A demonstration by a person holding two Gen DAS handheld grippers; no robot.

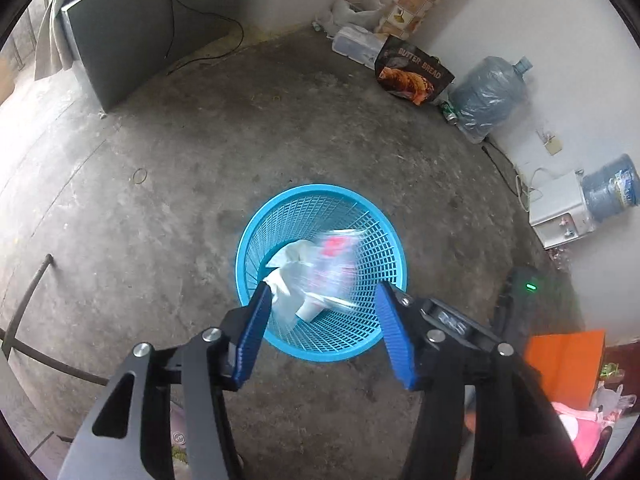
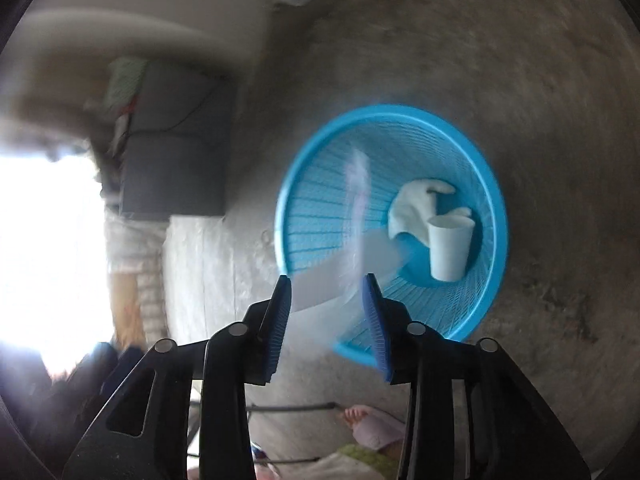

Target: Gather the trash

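A blue mesh basket (image 1: 316, 190) stands on the concrete floor right below my left gripper (image 1: 322, 286). Its blue jaws are open, with no pad touching anything. Beneath them, inside the basket, lie a crumpled white tissue (image 1: 292, 256), a blurred clear wrapper with red print (image 1: 336, 256) and a white cup (image 1: 310, 312). In the right wrist view the same basket (image 2: 400, 110) holds the white cup (image 2: 450, 248) and the tissue (image 2: 416, 208). My right gripper (image 2: 326, 278) is open above the basket's near rim. A pale blurred piece of trash (image 2: 356, 216) streaks between its fingers, free of the pads.
A grey cabinet (image 1: 120, 40) stands at the back left with a cable on the floor. Along the right wall are a Butter Bread bag (image 1: 416, 72), two water jugs (image 1: 488, 92), a white box (image 1: 560, 208) and an orange sheet (image 1: 564, 364). A person's foot (image 2: 356, 414) is near.
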